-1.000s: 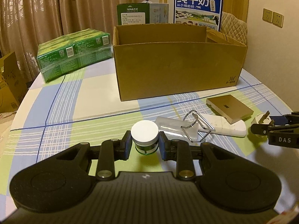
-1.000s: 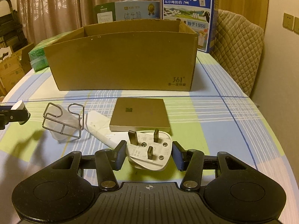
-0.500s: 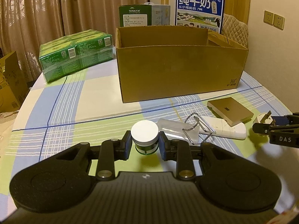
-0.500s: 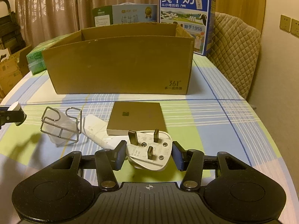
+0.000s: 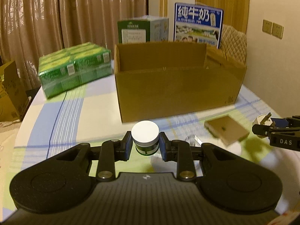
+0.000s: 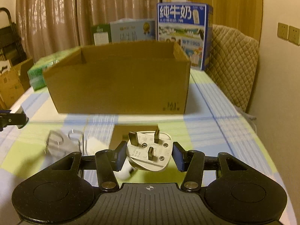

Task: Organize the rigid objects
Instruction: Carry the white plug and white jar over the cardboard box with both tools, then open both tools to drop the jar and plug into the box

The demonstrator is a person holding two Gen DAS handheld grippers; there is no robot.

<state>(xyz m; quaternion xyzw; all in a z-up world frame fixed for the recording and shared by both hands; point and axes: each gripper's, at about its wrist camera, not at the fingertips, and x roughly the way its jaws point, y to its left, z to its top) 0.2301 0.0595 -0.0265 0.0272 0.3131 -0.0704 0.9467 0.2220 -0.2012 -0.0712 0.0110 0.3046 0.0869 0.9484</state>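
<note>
left gripper: clamps jar | right gripper: clamps plug

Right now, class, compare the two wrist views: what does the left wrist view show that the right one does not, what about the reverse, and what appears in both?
Only the left wrist view shows the left claw shut on the white-lidded jar.

Only the right wrist view shows the three pins of the white plug up close, gripped in the right claw.

Both show the open cardboard box, the blue milk carton, the green pack, the flat brown box and the checked tablecloth.
</note>
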